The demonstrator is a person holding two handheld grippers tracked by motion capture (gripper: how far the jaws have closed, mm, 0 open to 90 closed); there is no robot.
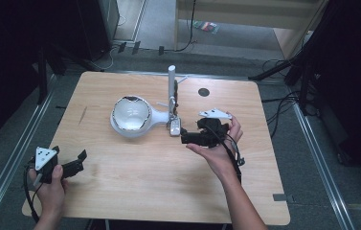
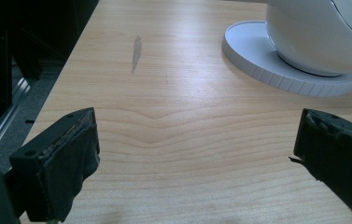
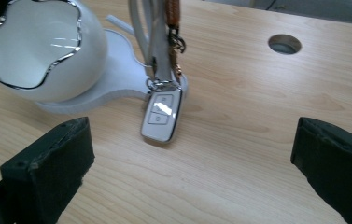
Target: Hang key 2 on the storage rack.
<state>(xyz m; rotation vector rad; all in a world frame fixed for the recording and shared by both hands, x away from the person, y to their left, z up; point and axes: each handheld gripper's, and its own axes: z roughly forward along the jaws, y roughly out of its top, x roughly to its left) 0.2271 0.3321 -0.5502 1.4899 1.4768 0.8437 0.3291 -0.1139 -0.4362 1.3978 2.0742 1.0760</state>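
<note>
Hovering level, the right tool (image 1: 184, 138) gapes beside the key fob (image 1: 174, 127).

No readable text, label, brand or number anywhere; button marks on the white car key fob (image 3: 161, 115) too blurred to make out.

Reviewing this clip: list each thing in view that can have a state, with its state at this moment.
Car key fob: hangs by its ring and strap from the stand, lower end resting on the table, not gripped.
White stand: upright on its base.
White bowl: sits on the base, nothing visible inside.
Right gripper: jaws open, nothing between them.
Left gripper: jaws open, nothing between them.
</note>
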